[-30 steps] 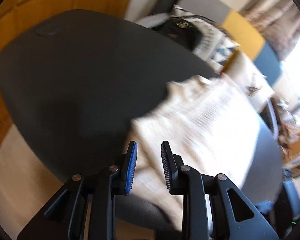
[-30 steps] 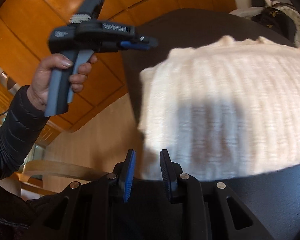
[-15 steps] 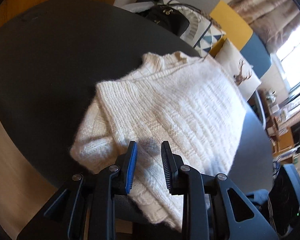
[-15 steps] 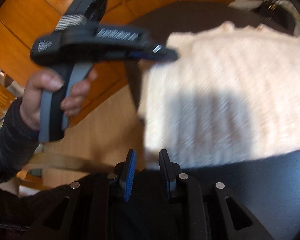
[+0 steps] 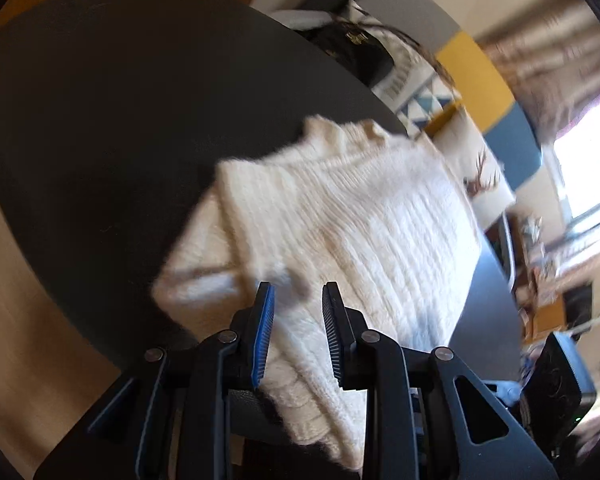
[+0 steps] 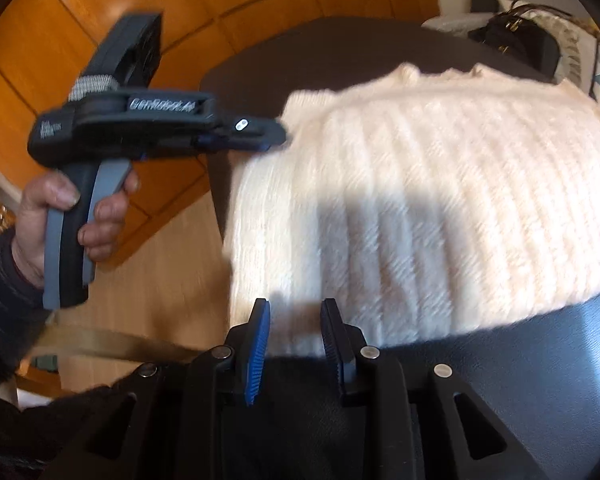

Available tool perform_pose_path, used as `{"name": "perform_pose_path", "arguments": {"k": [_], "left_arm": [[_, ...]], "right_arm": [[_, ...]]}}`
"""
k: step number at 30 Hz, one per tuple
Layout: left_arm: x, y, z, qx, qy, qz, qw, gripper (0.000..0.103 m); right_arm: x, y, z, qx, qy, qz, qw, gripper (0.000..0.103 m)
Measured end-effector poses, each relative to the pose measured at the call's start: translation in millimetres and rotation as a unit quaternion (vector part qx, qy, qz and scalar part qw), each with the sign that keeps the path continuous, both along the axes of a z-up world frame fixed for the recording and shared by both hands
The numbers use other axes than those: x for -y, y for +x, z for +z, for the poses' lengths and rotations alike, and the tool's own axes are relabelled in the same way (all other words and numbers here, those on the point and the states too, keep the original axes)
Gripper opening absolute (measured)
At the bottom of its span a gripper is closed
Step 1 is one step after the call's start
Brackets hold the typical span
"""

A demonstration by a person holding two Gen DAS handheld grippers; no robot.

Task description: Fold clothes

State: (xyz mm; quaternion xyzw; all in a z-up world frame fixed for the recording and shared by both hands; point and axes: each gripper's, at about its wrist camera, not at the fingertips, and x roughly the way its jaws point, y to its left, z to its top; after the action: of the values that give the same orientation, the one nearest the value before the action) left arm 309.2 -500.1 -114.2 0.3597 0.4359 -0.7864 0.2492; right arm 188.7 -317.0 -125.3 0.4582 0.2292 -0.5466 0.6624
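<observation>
A cream knit sweater, folded, lies on the dark table near its front edge, while the left gripper and right gripper both hang over it with jaws parted, grasping nothing.

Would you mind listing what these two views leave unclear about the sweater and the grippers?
- Left wrist view: the sweater's near hem is hidden behind the left gripper.
- Right wrist view: motion blur smears the knit; the left gripper's jaw gap is unreadable side-on.
- Right wrist view: the right gripper covers the table edge.
</observation>
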Motion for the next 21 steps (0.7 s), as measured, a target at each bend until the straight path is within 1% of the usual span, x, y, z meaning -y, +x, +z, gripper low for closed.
{"name": "perform_pose_path", "arguments": {"k": [2,3,4,5,7,9,12,15,18,19,20,21], "left_arm": [[8,10,-1,-0.001,0.004,0.021,0.9998,0.027],[13,15,-3,-0.006,0.014,0.031,0.9994,0.027],[18,16,-6,-0.013,0.029,0.035,0.9989,0.03],[22,16,-8,-0.021,0.045,0.039,0.998,0.036],[30,16,-10,-0.024,0.058,0.052,0.9967,0.036],[35,8,-11,-0.01,0.054,0.049,0.9973,0.037],[40,-1,-17,0.002,0.071,0.05,0.9962,0.037],[36,-12,-19,0.034,0.054,0.052,0.9966,0.037],[22,-23,-13,0.07,-0.005,0.049,0.9963,0.037],[18,-26,-13,0.081,-0.024,0.05,0.9952,0.031],[14,-27,-12,0.093,-0.041,0.054,0.9934,0.01],[11,-29,-11,0.104,-0.058,0.059,0.9911,0.01]], "right_arm": [[3,-4,7,0.0,-0.014,-0.013,1.0,0.026],[2,-7,7,0.0,-0.014,-0.018,1.0,0.026],[-1,-10,8,-0.001,-0.01,-0.024,1.0,0.026],[-1,-12,5,0.0,-0.005,-0.03,1.0,0.026],[1,-15,-2,0.008,0.001,-0.035,0.999,0.026],[3,-17,-8,0.015,0.004,-0.039,0.999,0.026],[1,-19,-6,0.018,0.001,-0.04,0.999,0.026],[3,-23,-7,0.017,0.002,-0.044,0.999,0.026],[6,-27,-11,0.015,0.005,-0.049,0.999,0.026],[6,-29,-12,0.014,0.006,-0.051,0.999,0.026],[7,-30,-13,0.013,0.007,-0.053,0.998,0.026],[8,-32,-14,0.013,0.008,-0.054,0.998,0.026]]}}
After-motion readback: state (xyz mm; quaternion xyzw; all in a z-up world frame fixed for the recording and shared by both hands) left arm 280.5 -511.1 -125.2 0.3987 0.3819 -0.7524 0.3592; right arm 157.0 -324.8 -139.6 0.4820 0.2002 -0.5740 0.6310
